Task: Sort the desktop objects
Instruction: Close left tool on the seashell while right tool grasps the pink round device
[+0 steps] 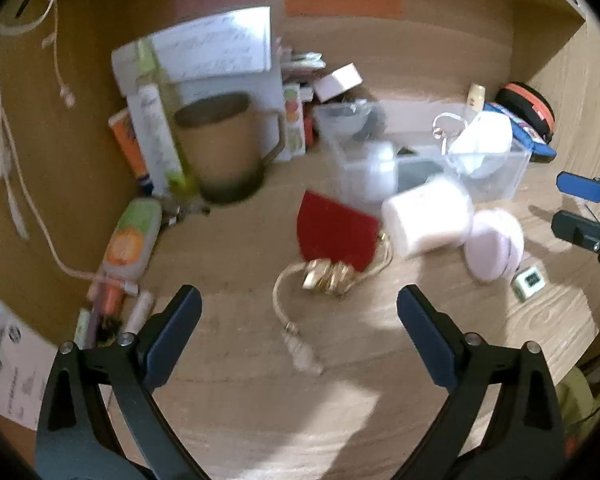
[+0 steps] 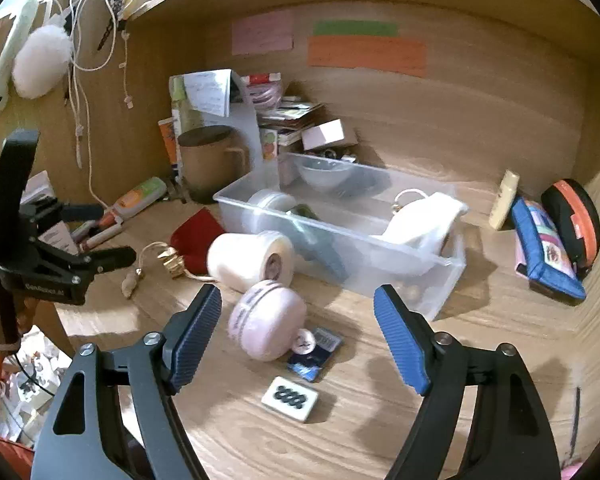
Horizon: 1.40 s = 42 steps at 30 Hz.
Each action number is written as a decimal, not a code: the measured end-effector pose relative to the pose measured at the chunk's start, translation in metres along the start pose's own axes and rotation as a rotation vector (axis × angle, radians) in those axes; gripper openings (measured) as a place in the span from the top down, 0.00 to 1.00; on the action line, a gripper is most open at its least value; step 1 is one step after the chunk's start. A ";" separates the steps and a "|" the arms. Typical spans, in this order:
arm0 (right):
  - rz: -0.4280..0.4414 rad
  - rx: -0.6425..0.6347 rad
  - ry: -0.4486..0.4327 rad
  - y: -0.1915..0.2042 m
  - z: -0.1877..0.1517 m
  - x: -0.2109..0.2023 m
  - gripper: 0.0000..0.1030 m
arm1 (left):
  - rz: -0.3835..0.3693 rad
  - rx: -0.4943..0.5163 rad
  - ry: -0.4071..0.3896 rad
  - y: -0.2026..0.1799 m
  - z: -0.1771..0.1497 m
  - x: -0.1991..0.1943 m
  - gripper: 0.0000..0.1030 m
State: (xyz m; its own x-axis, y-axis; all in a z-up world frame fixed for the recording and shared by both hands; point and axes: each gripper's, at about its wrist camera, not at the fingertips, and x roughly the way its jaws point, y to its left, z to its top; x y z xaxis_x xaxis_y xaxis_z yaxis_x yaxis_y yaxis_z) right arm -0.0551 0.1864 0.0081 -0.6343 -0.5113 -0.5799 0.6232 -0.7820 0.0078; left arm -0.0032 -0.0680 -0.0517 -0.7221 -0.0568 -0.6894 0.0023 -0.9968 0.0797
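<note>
Both grippers are hanging spread and empty as I am steering them in over the desk (image 2: 380,420): the right gripper (image 2: 298,330) is standing wide with nothing between its pads, and the left gripper (image 1: 300,330) is gaping wider, also holding nothing. Nearest to the right one, a white tile (image 2: 290,397) with black dots is lying flat just ahead of the fingers, and beyond it a dark packet (image 2: 315,354) and a small white ball (image 2: 303,340) are touching the pink round case (image 2: 266,326). That case is sitting tipped on its edge, a little left of the line between the right fingers, so I am judging the right hand nearer to it than the left. Behind it the white roll (image 2: 250,260) is lying on its side, its axis running across my view, its open end turned toward the clear bin (image 2: 340,232). From the left wrist view, blurred, the gold bracelet (image 1: 328,276) with its cord is lying straight ahead of the left fingers, with the red pouch (image 1: 336,236) just behind; the left hand is looking better placed for those. Farther back, the bin is already holding a tape roll and white things, and I am taking it as the target. Behind it a brown mug (image 2: 208,164), boxes and papers are crowding the corner, while a blue pouch (image 2: 548,256) and a round orange-trimmed case (image 2: 574,224) are leaning by the right wall, under coloured notes (image 2: 366,52) on the back panel.
</note>
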 end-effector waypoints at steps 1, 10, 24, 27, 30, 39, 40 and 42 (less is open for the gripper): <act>0.005 0.002 0.004 0.003 -0.001 0.001 0.26 | -0.002 -0.003 0.005 0.002 -0.004 0.001 0.04; -0.016 -0.003 0.057 0.023 -0.011 0.026 0.21 | -0.004 -0.033 0.055 0.013 -0.034 0.019 0.04; -0.053 0.084 0.131 0.017 -0.015 0.062 0.21 | -0.046 -0.062 0.071 0.014 -0.042 0.036 0.42; -0.059 0.082 0.127 0.018 -0.014 0.065 0.22 | -0.046 -0.060 0.056 0.014 -0.043 0.034 0.48; -0.055 0.083 0.129 0.019 -0.015 0.067 0.23 | -0.038 -0.060 0.042 0.014 -0.044 0.031 0.64; -0.045 0.085 0.140 0.017 -0.015 0.072 0.41 | -0.021 -0.043 0.007 0.011 -0.047 0.029 0.81; -0.040 0.093 0.140 0.016 -0.016 0.072 0.41 | -0.019 -0.041 0.004 0.010 -0.047 0.029 0.84; -0.038 0.097 0.132 0.014 -0.016 0.071 0.41 | -0.022 -0.047 0.008 0.011 -0.047 0.028 0.84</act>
State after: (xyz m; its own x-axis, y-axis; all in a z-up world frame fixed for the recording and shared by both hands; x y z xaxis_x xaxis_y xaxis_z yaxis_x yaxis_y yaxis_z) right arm -0.0842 0.1444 -0.0460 -0.5870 -0.4348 -0.6829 0.5487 -0.8339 0.0593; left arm 0.0088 -0.0837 -0.1043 -0.7166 -0.0354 -0.6966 0.0196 -0.9993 0.0306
